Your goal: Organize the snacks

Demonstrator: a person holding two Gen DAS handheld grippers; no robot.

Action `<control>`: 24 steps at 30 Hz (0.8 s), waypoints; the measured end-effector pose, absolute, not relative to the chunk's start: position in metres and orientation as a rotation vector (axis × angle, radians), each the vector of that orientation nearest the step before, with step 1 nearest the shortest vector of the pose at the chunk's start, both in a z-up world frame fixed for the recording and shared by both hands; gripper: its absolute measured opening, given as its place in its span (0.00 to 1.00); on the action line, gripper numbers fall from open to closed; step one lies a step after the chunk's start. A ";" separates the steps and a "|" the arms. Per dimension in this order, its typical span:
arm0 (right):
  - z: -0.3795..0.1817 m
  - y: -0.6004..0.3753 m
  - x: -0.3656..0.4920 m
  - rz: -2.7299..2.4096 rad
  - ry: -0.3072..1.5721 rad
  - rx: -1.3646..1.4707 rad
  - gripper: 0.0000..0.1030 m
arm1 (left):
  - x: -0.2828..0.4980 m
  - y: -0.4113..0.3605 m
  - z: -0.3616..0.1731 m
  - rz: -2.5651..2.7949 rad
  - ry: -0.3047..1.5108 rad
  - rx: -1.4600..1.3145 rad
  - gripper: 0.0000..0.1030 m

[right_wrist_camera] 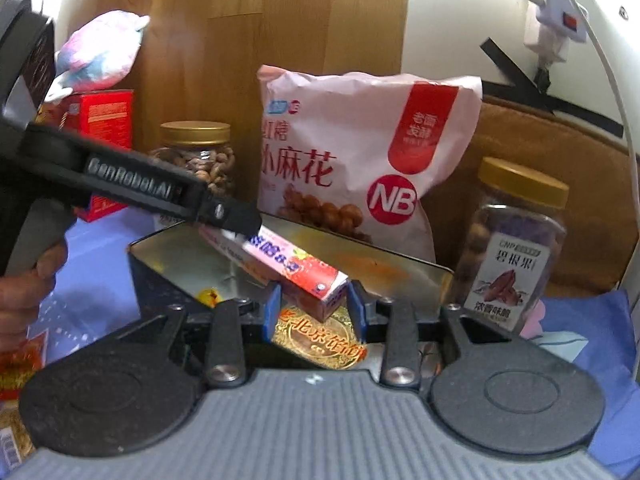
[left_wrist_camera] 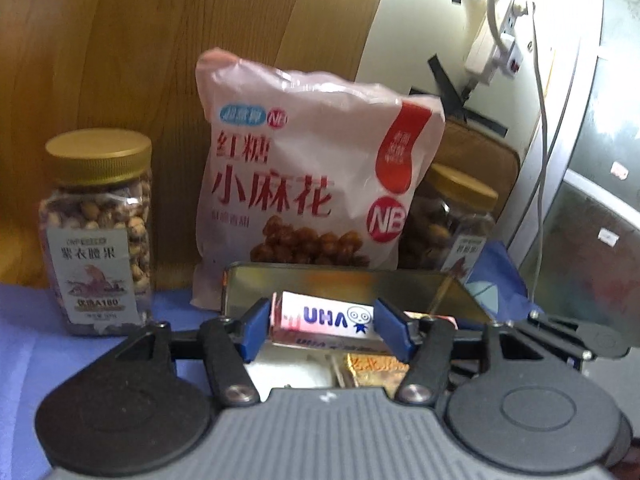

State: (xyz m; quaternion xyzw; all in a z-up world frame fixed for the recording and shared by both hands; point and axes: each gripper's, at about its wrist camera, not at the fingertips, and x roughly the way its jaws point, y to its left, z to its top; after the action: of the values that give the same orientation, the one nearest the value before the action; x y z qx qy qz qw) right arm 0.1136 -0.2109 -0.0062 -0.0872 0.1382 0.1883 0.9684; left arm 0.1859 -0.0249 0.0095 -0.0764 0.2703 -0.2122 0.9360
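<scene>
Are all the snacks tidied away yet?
Not quite. A gold-wrapped packet already lies in the open metal tin. The pink-and-white candy box slants into it, between the pads of the left gripper and right gripper. The gold-lidded nut jars and big pink snack bag stand outside, maybe still to sort.

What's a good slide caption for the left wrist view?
Left tongs open around a UHA candy box over a metal tin, before a pink snack bag.
</scene>
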 end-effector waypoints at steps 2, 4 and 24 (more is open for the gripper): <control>-0.006 -0.212 0.113 0.378 0.270 -0.150 0.50 | 0.183 -0.025 0.008 -0.430 0.549 -0.147 0.63; -0.004 -0.212 0.109 0.376 0.254 -0.143 0.50 | 0.175 -0.024 0.012 -0.436 0.532 -0.145 0.63; -0.027 -0.134 0.013 0.684 0.391 -0.149 0.50 | 0.038 0.113 -0.012 -0.253 0.578 -0.338 0.63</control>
State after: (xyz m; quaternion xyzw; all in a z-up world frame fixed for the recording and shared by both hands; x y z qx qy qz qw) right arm 0.0131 -0.1345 -0.0268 -0.0724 0.1902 0.3328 0.9208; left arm 0.0382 0.1131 -0.0120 -0.1654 0.2829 -0.1238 0.9366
